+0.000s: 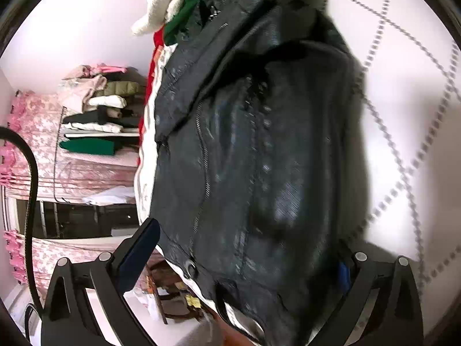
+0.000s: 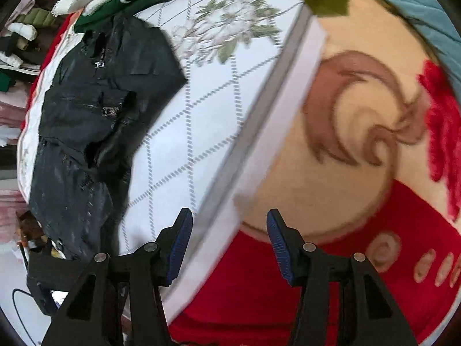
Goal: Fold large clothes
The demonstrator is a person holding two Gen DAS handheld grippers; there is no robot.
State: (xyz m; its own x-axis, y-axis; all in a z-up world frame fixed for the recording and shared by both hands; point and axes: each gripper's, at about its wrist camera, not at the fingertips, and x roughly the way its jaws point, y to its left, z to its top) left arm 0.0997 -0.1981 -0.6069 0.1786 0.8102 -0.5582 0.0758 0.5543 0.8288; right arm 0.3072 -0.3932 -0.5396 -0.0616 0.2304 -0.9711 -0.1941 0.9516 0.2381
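Jacket spread on the bed

Dark jacket [image 1: 253, 150] lies flat on the white quilted bed [image 2: 201, 132]. Left gripper [image 1: 245, 262] has jaws wide apart, straddling the jacket's near hem. Right gripper [image 2: 229, 242] hangs open and empty, right of it.

No readable text, labels, brand names or nos. in either view. Jacket [image 2: 86, 121] on the bed [image 2: 201, 121] has metal hardware near its collar and mid-front, but it's too small and blurred to read as letters.
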